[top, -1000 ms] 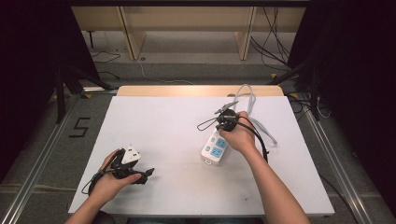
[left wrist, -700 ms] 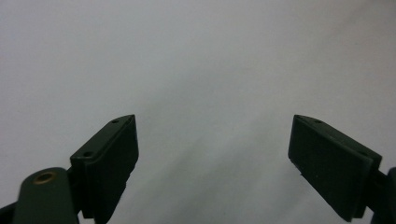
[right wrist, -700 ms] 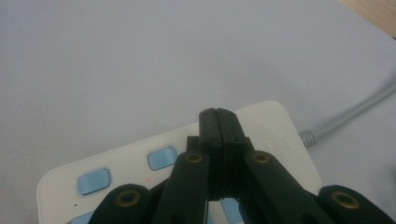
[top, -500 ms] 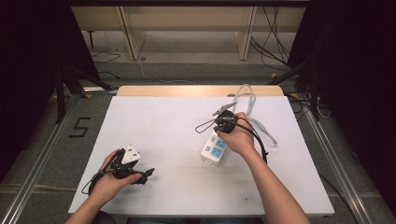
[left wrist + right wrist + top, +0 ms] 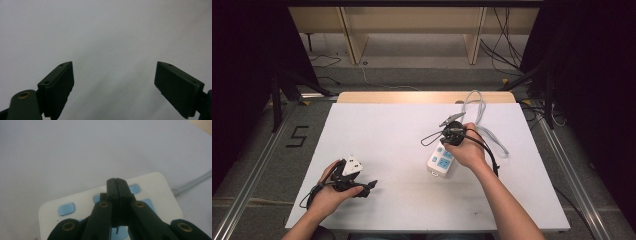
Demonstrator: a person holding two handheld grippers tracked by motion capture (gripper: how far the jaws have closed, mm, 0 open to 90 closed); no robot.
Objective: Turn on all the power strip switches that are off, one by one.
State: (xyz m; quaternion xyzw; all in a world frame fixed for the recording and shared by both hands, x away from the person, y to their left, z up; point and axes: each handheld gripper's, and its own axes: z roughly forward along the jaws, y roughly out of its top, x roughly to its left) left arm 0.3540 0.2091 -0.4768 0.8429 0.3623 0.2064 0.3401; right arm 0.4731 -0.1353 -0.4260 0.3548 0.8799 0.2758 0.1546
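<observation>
Hovering over the white power strip (image 5: 441, 161), the right claw (image 5: 449, 131) sits right of the middle of the white tabletop (image 5: 402, 130), gripped in the person's right hand (image 5: 469, 149). Forearm comes in from the bottom edge and angles up and to the left; wrist bent so the claw leans over the strip's far end. In the right gripper view the two black jaws are pressed flat together, nothing between them, tips lying over the strip's (image 5: 155, 195) top face between the pale blue socket panels. Whether the tips touch the plastic, cannot tell. Grey cable (image 5: 482, 117) leaves the strip's far end, loops toward the back edge of the tabletop and trails off to the right.

Left claw (image 5: 371, 184) low at the near left of the tabletop, well apart from the strip. Left hand (image 5: 329, 192) wraps its handle, forearm entering from the bottom left corner, claw pointing right along the surface. A white block with dark marks (image 5: 352, 164) shows on top of it, just above the fingers. In the left gripper view the jaws are spread wide, bare white tabletop (image 5: 107, 37) between them, holding nothing.
</observation>
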